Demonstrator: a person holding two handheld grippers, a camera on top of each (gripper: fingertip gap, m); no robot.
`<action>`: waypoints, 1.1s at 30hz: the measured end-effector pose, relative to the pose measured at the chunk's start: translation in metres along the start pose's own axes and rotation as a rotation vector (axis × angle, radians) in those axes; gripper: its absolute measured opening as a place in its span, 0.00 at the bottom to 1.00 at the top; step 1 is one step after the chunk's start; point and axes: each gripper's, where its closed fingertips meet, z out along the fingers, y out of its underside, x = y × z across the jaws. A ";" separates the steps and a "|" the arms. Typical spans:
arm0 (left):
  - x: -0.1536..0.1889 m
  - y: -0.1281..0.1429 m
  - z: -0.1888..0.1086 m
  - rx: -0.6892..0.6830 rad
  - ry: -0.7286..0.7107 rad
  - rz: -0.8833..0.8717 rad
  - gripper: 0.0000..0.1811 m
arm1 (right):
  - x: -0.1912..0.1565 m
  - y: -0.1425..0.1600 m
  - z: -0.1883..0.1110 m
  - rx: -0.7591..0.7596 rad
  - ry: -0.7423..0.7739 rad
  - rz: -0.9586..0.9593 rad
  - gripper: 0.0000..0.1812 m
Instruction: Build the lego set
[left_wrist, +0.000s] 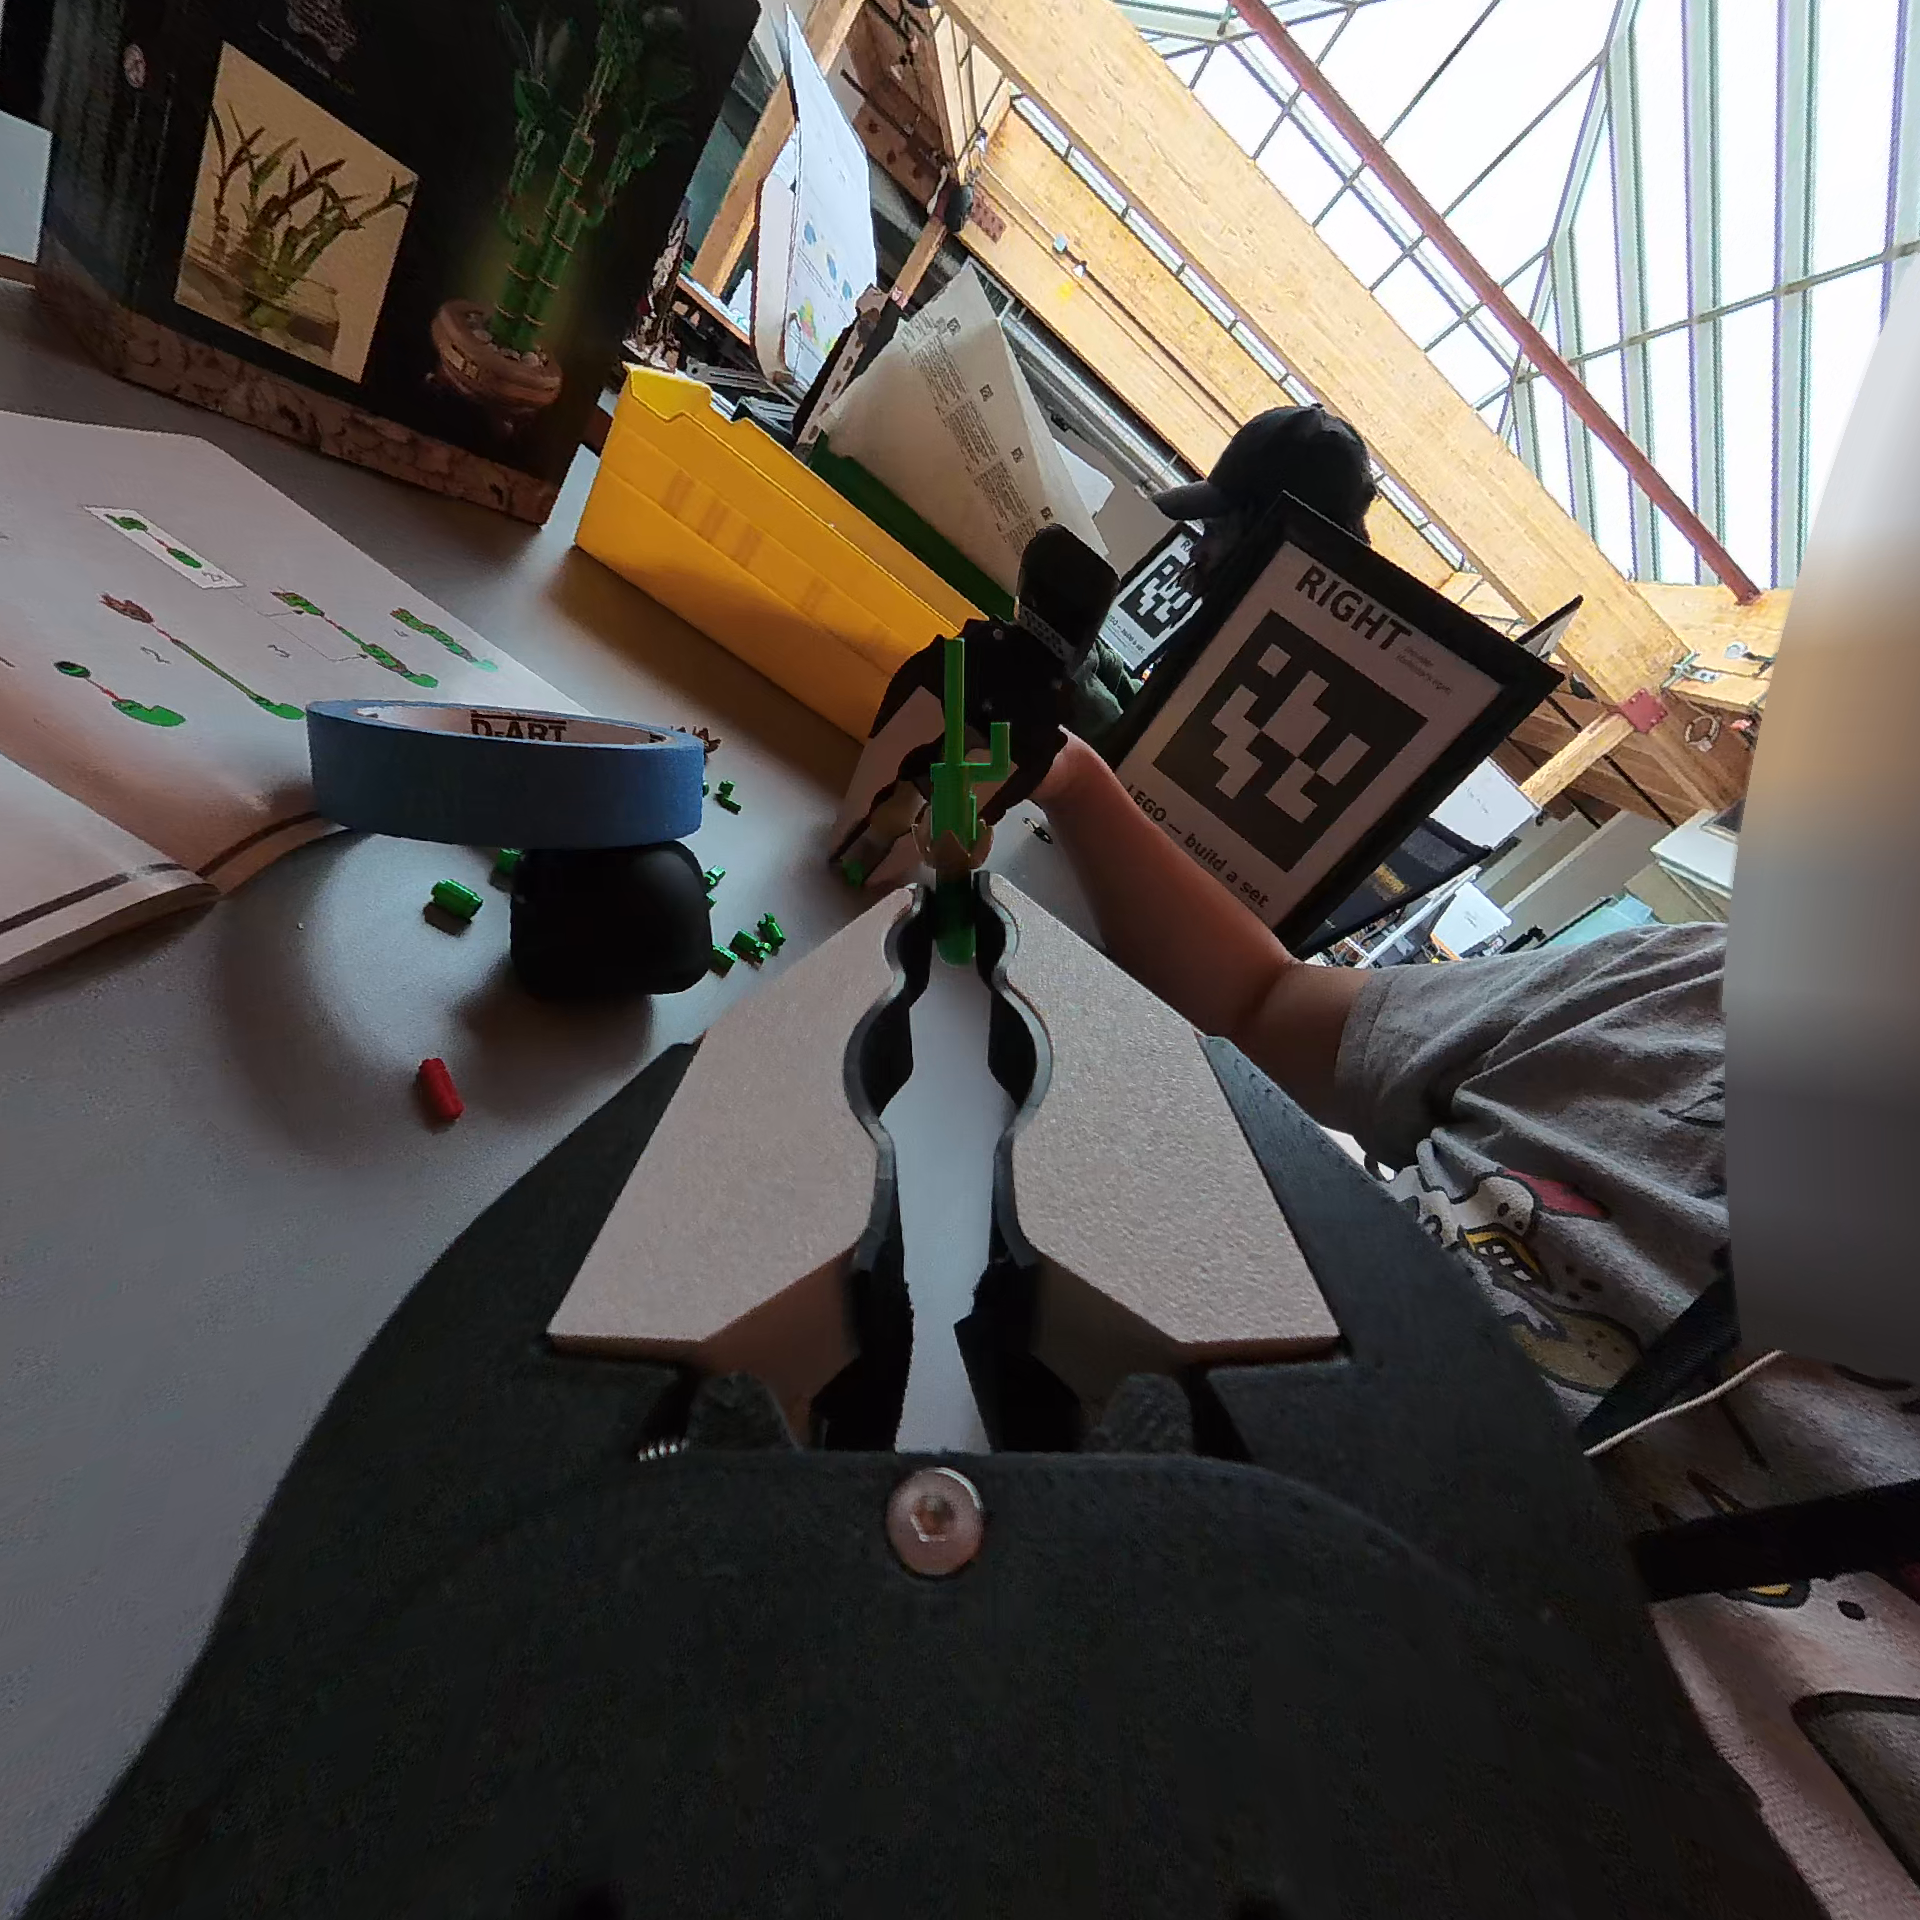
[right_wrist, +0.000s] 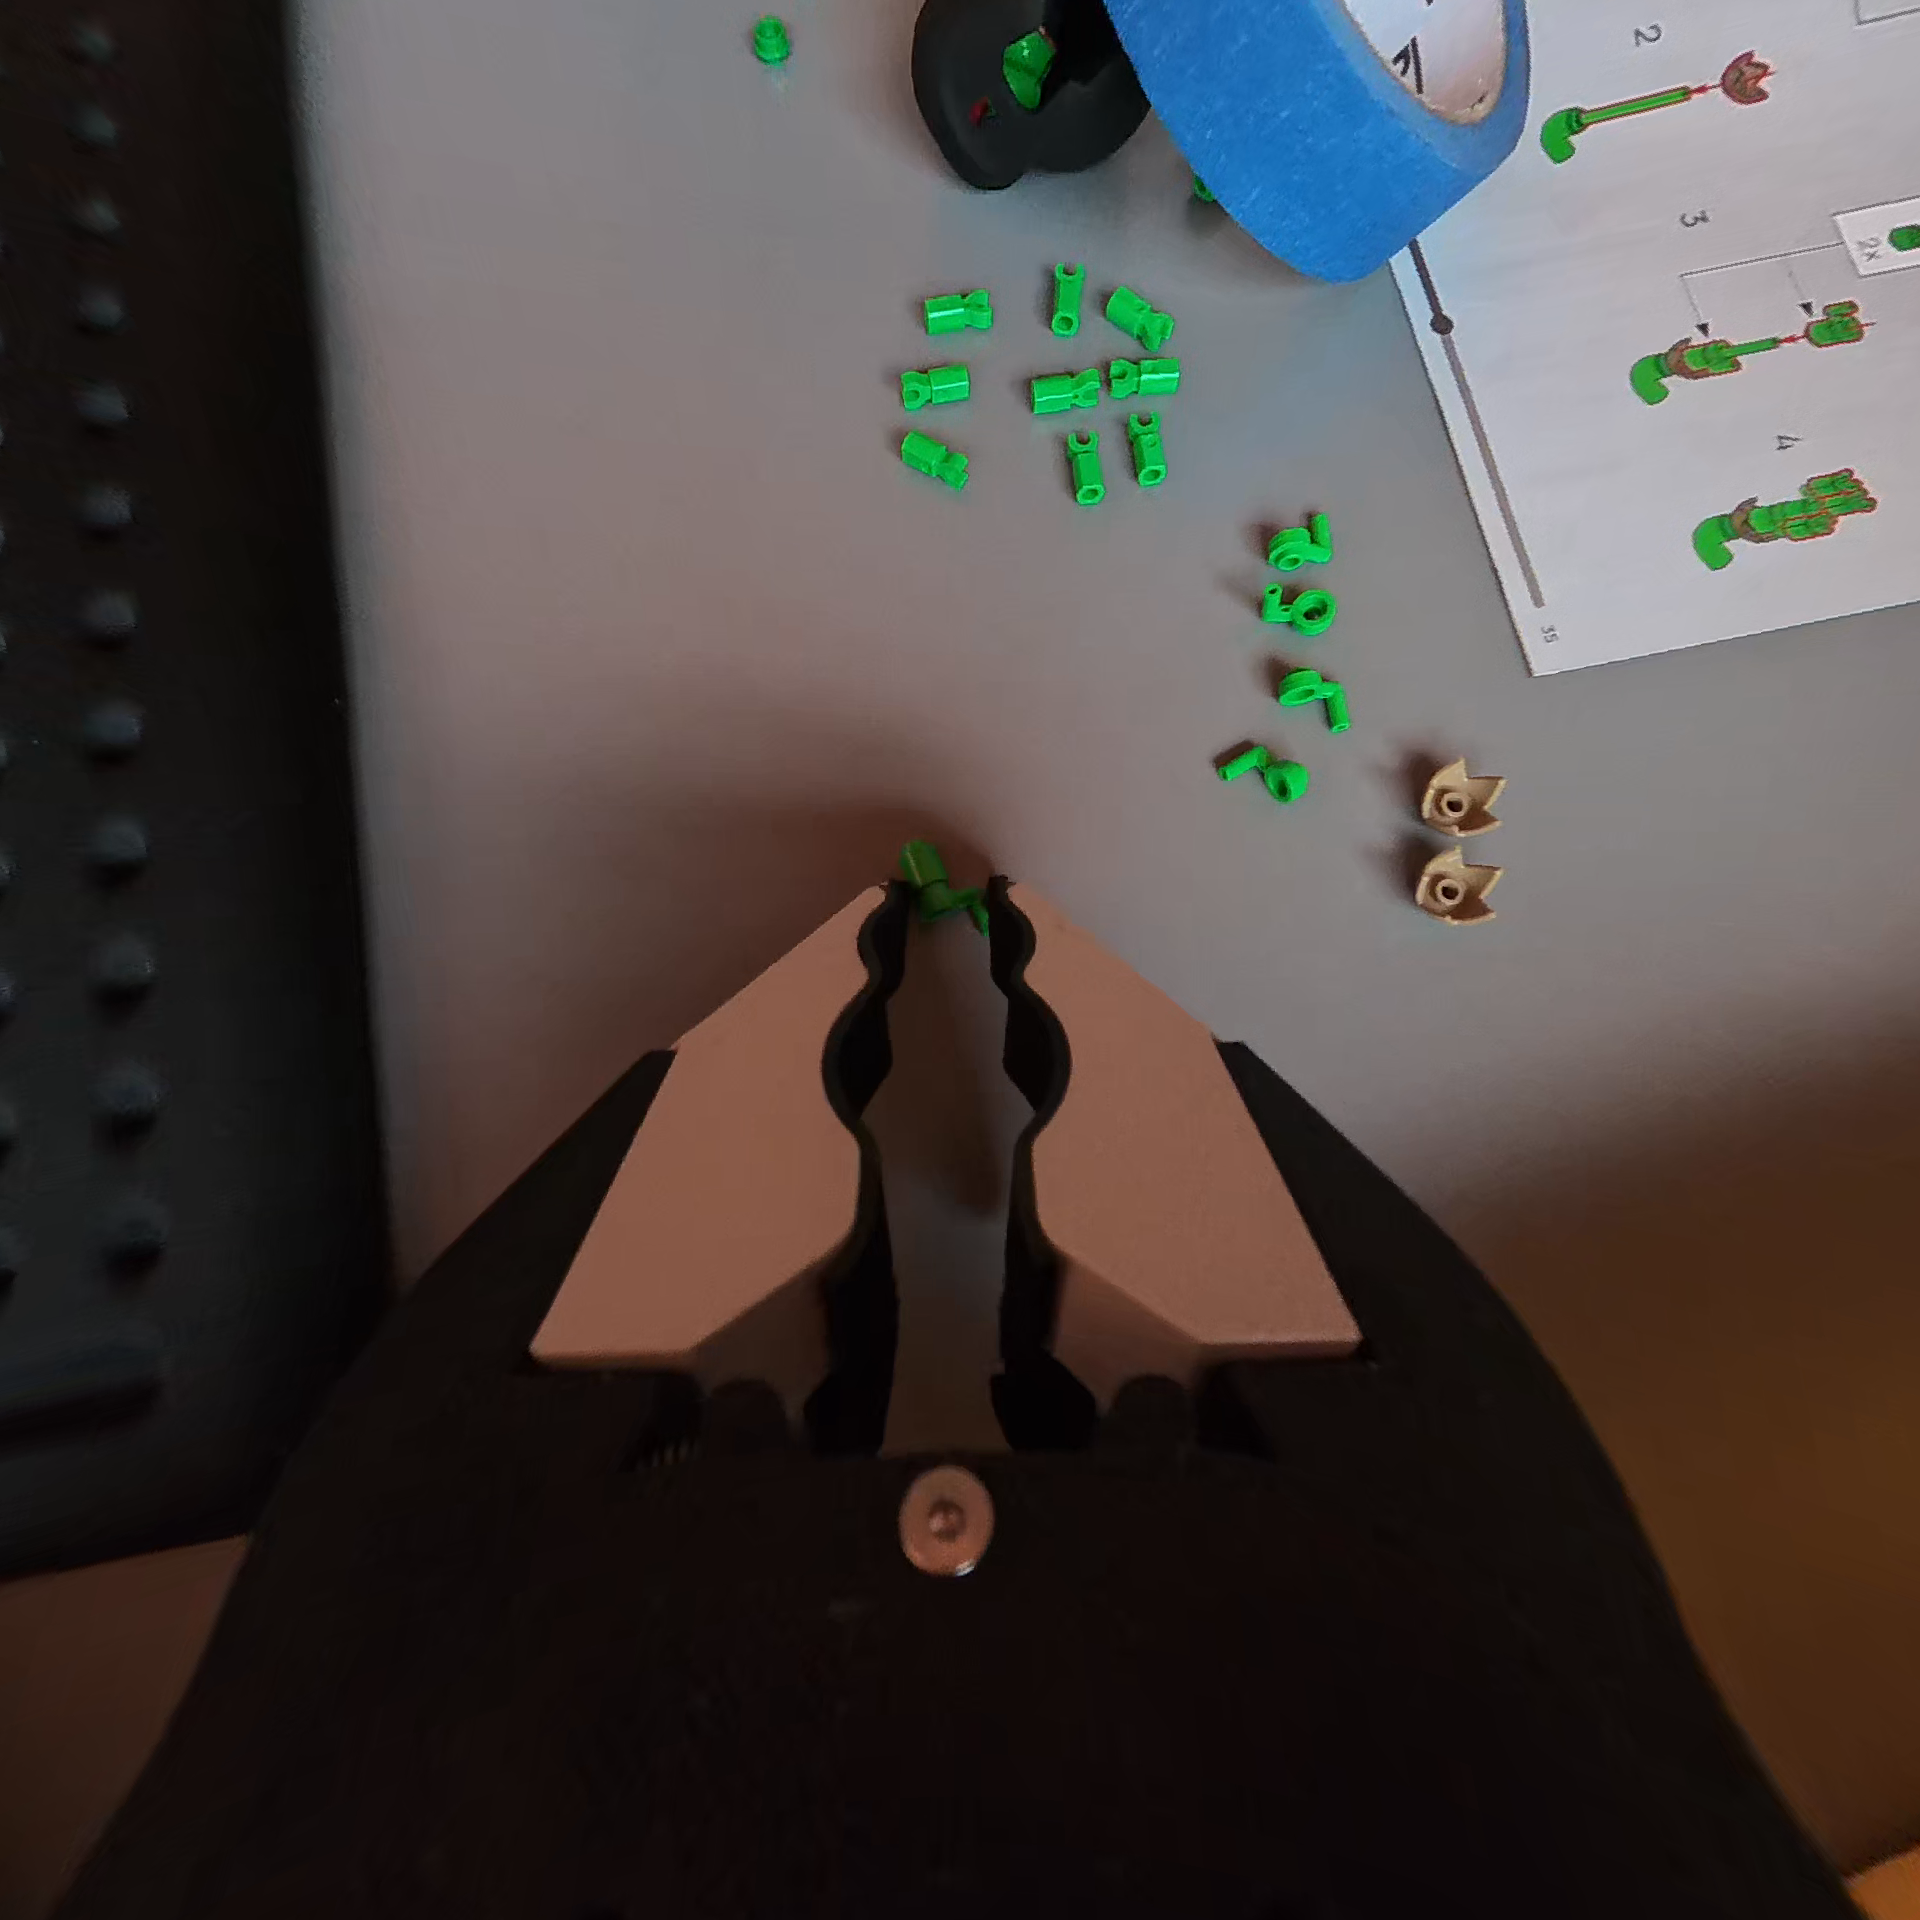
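Green stem assembly (left_wrist: 954, 821) pinched upright in left hand-held gripper (left_wrist: 951, 914); small green piece (right_wrist: 935, 883) clamped in right hand-held gripper (right_wrist: 943, 902), on bench (right_wrist: 623, 675) below blue tape roll (right_wrist: 1309, 135). Could slip out if squeezed off-centre.

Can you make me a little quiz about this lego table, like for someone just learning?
1. True or false: the left tongs hold a green stem standing upright.
2. What colour is the roll of tape? A red, B blue, C yellow.
3. How many tan leaf pieces lie on the table in the right wrist view?

Key: 1 true; 2 B; 3 two. Extra: the right tongs are pinching a small green piece.
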 end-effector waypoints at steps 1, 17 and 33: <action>0.000 0.000 0.000 0.001 0.000 -0.002 0.02 | -0.001 0.000 0.000 0.002 -0.007 0.006 0.07; 0.001 0.003 0.003 -0.016 0.004 0.001 0.02 | -0.002 -0.007 -0.007 -0.028 0.118 -0.083 0.07; 0.004 0.010 0.006 -0.048 0.036 -0.035 0.02 | -0.009 -0.036 -0.026 0.000 0.304 -0.212 0.07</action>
